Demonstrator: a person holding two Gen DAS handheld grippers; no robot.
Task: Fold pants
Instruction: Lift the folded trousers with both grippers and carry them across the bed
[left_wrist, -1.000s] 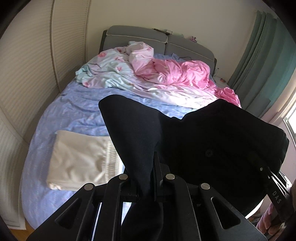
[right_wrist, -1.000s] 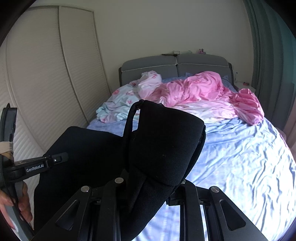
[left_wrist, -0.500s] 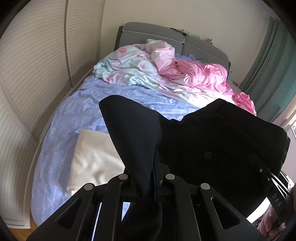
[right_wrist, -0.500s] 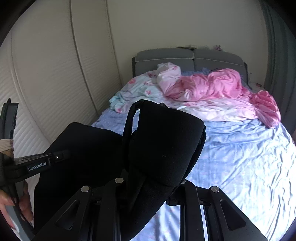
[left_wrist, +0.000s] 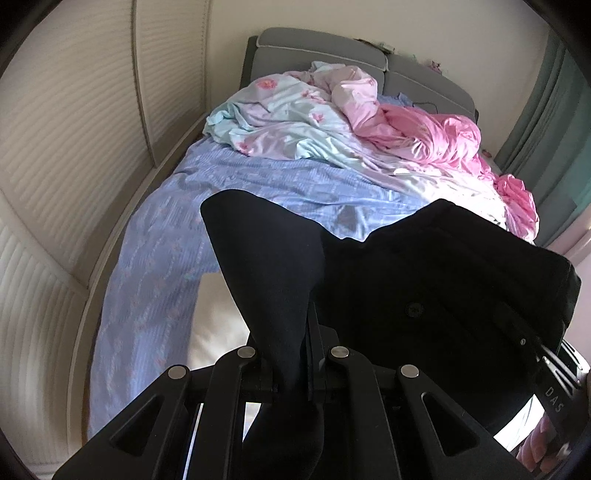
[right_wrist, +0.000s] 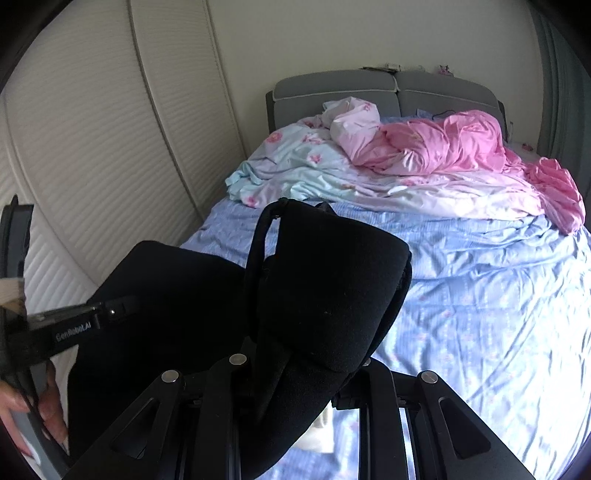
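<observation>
Left hand-held gripper (left_wrist: 291, 369) clamped on a narrow pinch of the black pants (left_wrist: 424, 295), cloth rising in a peak between its fingers; right hand-held gripper (right_wrist: 295, 373) closed on a much thicker bunched wad of the same pants, with what looks like a belt loop standing up at the top. Pants hang in the air between the two, above the bed (right_wrist: 480, 314), not yet laid down. Risk, as I read it: the left grip is thin, so a sideways tug or quick lowering could pull the fabric free and drop that corner. The right wad may hold several layers, so the legs could land uneven or twisted. Below the left gripper lies a cream folded cloth (left_wrist: 218, 325) on the blue sheet; lowering here could drape the pants over it or drag it out of shape. Farther off, the rumpled pink and floral duvet (right_wrist: 424, 155) crowds the headboard end, limiting flat space if the pants are laid too far forward.
</observation>
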